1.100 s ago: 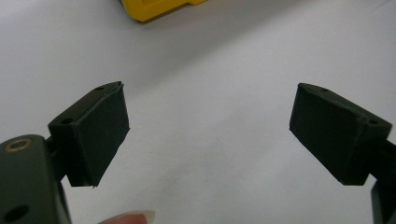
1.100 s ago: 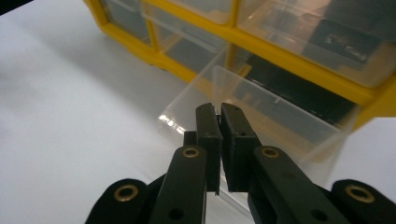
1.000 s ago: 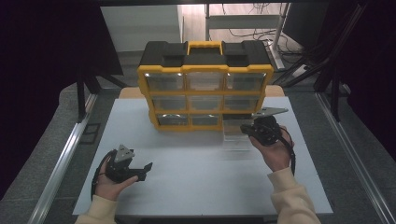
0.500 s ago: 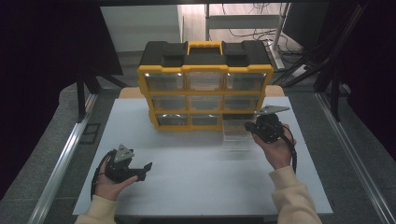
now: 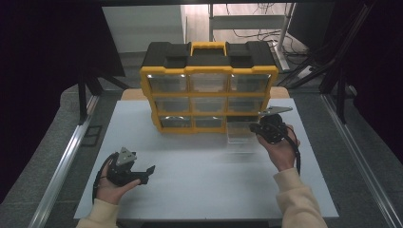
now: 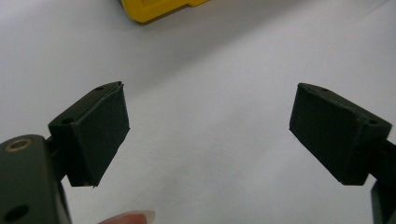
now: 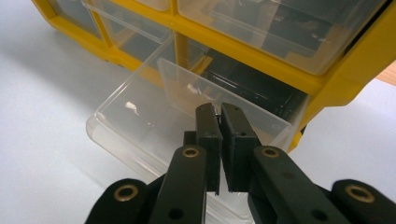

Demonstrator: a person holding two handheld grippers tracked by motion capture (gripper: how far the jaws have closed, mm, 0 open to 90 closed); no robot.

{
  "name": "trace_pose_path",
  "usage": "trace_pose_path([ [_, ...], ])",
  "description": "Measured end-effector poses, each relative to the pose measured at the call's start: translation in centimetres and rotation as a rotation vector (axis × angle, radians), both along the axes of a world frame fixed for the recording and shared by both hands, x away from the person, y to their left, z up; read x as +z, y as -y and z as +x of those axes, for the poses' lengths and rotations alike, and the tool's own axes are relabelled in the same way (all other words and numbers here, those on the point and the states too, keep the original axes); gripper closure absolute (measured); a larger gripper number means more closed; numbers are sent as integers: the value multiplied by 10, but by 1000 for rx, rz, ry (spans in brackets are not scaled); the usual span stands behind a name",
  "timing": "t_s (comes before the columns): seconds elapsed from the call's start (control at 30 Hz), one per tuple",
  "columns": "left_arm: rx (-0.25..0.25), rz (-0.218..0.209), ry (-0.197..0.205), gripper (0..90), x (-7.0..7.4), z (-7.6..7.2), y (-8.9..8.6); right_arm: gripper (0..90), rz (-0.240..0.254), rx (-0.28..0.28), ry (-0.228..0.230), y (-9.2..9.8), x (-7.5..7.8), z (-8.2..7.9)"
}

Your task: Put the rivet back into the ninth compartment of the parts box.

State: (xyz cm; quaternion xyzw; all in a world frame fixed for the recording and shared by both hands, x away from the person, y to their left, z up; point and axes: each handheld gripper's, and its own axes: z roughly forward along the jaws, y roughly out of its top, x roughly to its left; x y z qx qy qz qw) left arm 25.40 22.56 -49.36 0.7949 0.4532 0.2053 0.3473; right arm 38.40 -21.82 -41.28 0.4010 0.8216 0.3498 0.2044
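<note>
The right hand-held gripper (image 7: 219,112) has its jaws pressed almost together, a thin slit between the pads. In the right gripper view the tips sit over the clear drawer (image 7: 154,116), at its inner divider; something small and dark may be pinched between the tips, but I cannot tell what, or whether the pads grip the plastic itself. In the high view this right hand-held gripper (image 5: 256,128) is at the near right edge of the drawer (image 5: 240,133).

The drawer is pulled out of the bottom right slot of the yellow organizer (image 5: 209,95) and rests on the white tabletop (image 5: 204,180), its back end still in the slot. The other drawers are pushed in.

The left hand-held gripper (image 5: 145,173) lies in the left hand (image 5: 111,187) near the front left of the tabletop, well apart from the organizer. In the left gripper view its jaws stand wide, with bare tabletop (image 6: 210,116) between them; the left hand-held gripper (image 6: 208,114) holds nothing and touches nothing.
</note>
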Motion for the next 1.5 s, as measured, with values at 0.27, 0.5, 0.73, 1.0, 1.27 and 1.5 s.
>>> trace_pose_path([
  [0.27,3,-1,-2,123,0,0,-1,866,-12,-9,-2,0,-3,2],
  [0.5,3,0,-2,124,0,0,0,866,-16,-10,-4,0,-5,2],
  [0.73,2,4,-5,124,-1,0,0,860,-19,-13,4,1,-6,2],
  [1.0,5,2,-3,124,-1,0,-1,510,22,-20,40,1,-2,0],
  [1.27,7,3,0,123,0,-1,-1,408,51,5,51,-2,-1,-4],
  [1.5,7,2,-2,123,0,-1,-2,390,61,34,57,-5,1,-10],
])
